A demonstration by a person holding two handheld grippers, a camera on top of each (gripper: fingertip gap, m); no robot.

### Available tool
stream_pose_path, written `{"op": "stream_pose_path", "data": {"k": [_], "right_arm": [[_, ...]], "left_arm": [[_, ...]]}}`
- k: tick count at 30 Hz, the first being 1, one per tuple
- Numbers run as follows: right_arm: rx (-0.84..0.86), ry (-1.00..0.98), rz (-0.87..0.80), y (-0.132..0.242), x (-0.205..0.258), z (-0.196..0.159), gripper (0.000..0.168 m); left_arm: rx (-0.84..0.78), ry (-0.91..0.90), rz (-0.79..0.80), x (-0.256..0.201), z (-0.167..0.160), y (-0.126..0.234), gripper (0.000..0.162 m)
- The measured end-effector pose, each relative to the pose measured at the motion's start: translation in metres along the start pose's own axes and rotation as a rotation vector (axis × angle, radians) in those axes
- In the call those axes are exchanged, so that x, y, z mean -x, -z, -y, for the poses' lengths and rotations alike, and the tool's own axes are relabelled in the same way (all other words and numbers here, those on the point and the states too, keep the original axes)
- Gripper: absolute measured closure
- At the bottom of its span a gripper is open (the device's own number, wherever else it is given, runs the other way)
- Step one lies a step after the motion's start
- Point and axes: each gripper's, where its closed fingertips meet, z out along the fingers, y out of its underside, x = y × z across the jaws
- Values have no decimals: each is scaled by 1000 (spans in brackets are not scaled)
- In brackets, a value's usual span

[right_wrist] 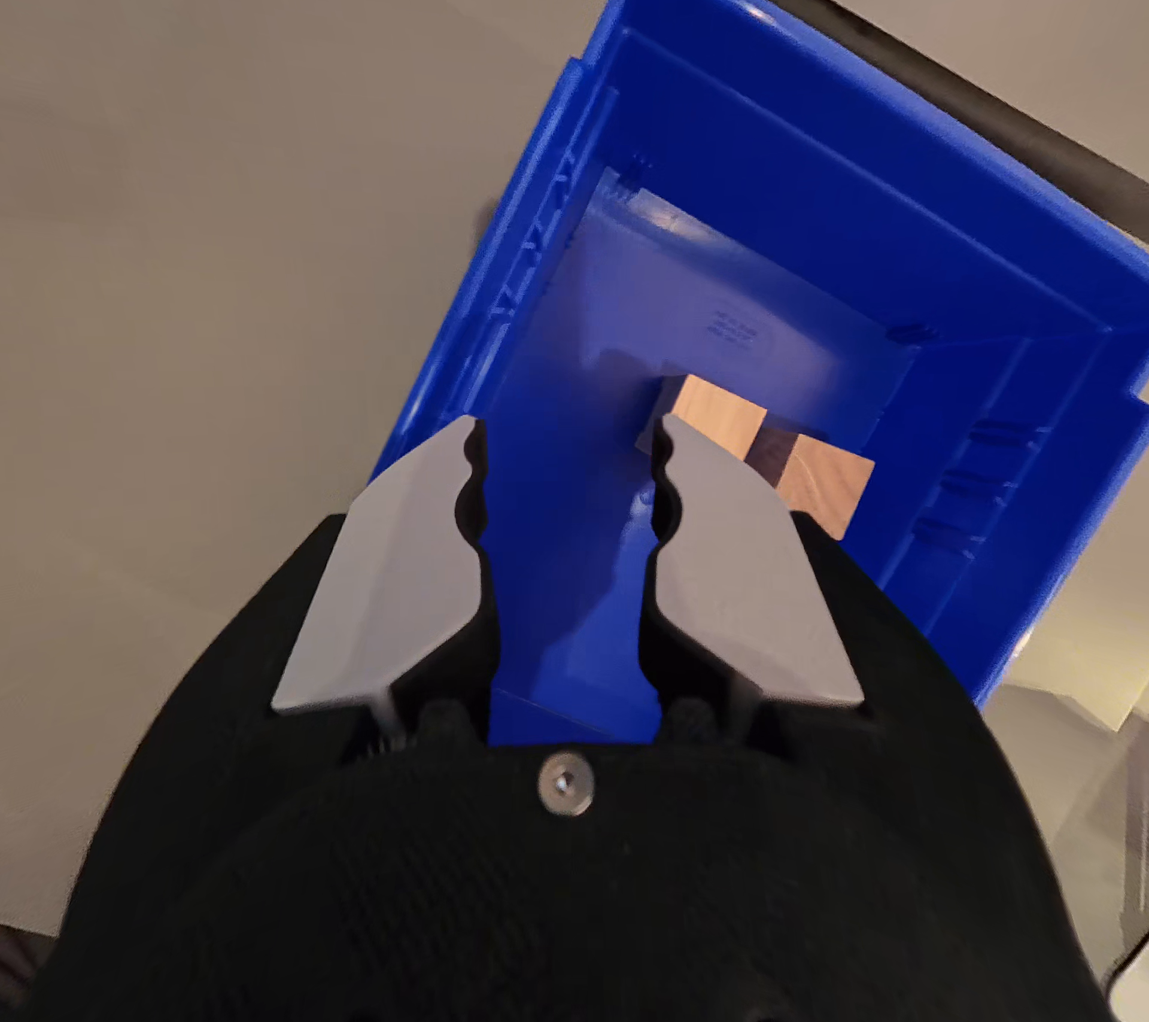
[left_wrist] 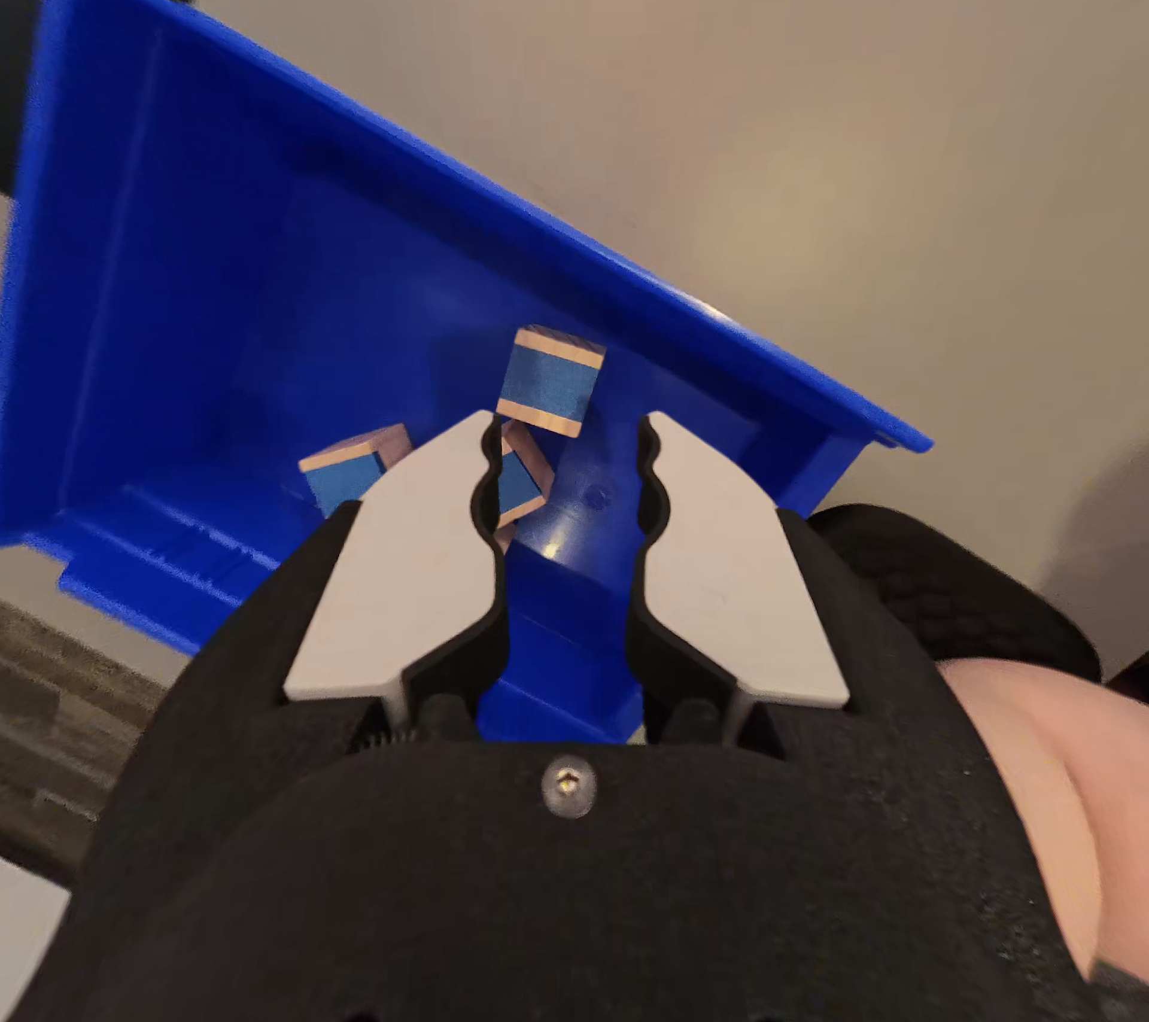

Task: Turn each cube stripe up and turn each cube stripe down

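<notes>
A pale beige tabletop (left_wrist: 746, 91) carries each blue plastic bin (left_wrist: 217, 308); moulded writing on one floor is illegible. Both grippers' jaws gape, empty, left gripper (left_wrist: 567, 420) near striped cubes (left_wrist: 550, 380), right gripper (right_wrist: 566, 423) with a wooden block (right_wrist: 808, 470) at two o'clock.

Three blue-striped cubes (left_wrist: 550, 380), seemingly tumbled.

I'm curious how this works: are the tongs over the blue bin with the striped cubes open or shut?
Open. The left tongs show a clear gap with blue plastic bin visible between, gripping nothing.
</notes>
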Motion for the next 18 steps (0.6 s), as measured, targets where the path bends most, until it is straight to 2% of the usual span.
{"op": "stream_pose_path", "data": {"k": [3, 9, 18], "right_arm": [[18, 26, 6, -1, 6, -2, 115], [49, 42, 29, -1, 15, -7, 119], [39, 13, -15, 9, 3, -9, 118]], "left_arm": [[52, -49, -91, -3, -9, -23, 117], [98, -64, -170, -1, -13, -50, 113], [287, -47, -129, 10, -32, -82, 107]]}}
